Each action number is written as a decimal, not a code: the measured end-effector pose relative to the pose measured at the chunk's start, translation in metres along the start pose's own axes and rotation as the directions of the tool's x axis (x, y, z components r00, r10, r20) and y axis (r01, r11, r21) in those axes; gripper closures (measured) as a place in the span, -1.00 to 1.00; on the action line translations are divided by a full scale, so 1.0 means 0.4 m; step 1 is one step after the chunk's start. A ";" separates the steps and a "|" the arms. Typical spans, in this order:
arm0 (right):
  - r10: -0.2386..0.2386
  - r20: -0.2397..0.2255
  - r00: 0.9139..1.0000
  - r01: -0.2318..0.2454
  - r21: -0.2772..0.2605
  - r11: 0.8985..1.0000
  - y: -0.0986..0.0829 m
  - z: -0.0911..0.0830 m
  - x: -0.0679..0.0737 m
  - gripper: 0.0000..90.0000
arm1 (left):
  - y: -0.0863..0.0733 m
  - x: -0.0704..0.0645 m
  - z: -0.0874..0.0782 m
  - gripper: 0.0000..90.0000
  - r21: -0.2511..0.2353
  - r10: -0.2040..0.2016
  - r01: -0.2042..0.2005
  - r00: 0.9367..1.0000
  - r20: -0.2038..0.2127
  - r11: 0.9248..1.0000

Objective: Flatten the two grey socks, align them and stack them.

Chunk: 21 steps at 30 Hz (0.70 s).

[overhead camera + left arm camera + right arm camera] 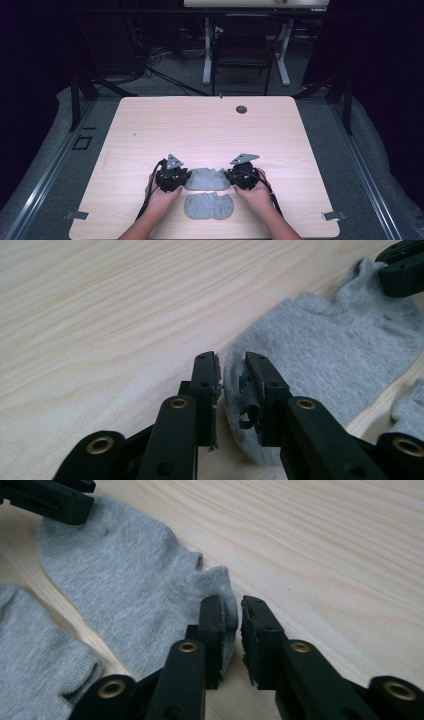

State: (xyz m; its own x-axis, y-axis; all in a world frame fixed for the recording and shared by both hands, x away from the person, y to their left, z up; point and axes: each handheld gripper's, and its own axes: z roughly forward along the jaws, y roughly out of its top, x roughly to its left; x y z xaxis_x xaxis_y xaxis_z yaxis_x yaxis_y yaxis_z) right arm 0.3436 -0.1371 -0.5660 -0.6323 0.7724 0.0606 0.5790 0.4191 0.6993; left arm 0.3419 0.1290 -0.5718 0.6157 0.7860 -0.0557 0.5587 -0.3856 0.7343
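Two grey ankle socks lie flat near the table's front edge. The far sock (206, 179) (325, 350) (125, 570) lies between my grippers. The near sock (210, 206) (410, 410) (35, 650) rests just in front of it. My left gripper (186, 179) (232, 365) is at the far sock's toe end, jaws a narrow gap apart, with the sock's edge lying in the gap. My right gripper (229, 177) (232, 605) stands the same way at the cuff end, and the cuff's edge sits between its jaws. Each gripper view also shows the other gripper: the right gripper (402, 267) and the left gripper (50, 500).
The light wooden table (200, 130) has a round cable hole (241, 109) at its back right. Metal brackets (334, 216) sit at the front corners. Beyond the far edge stand a dark chair (242, 50) and desk legs.
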 end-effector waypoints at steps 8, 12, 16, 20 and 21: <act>-0.017 0.007 1.000 0.017 0.005 1.000 -0.001 -0.003 0.003 0.93 | -0.003 0.002 -0.004 0.84 0.007 0.009 -0.009 1.000 0.007 1.000; -0.015 0.005 1.000 0.015 0.000 1.000 -0.001 -0.007 0.006 0.93 | -0.003 0.000 -0.006 0.90 -0.003 0.010 -0.010 1.000 0.003 1.000; -0.022 0.007 1.000 0.022 -0.004 1.000 0.000 -0.011 0.004 0.94 | -0.001 0.000 -0.012 0.92 -0.002 0.016 -0.016 1.000 0.004 1.000; -0.021 0.006 1.000 0.021 -0.008 1.000 0.001 -0.015 0.004 0.94 | 0.001 -0.002 -0.013 0.93 -0.008 0.021 -0.021 1.000 0.002 1.000; -0.020 0.007 1.000 0.021 -0.010 1.000 0.001 -0.016 0.004 0.94 | 0.001 -0.002 -0.013 0.93 -0.008 0.020 -0.020 1.000 0.002 1.000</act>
State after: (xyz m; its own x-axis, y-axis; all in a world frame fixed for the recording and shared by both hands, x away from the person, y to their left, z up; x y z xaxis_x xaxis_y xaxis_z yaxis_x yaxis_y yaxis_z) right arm 0.3396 -0.1388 -0.5611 -0.6405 0.7668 0.0415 0.5609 0.4302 0.7074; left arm 0.3388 0.1307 -0.5678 0.6282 0.7769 -0.0424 0.5416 -0.3975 0.7407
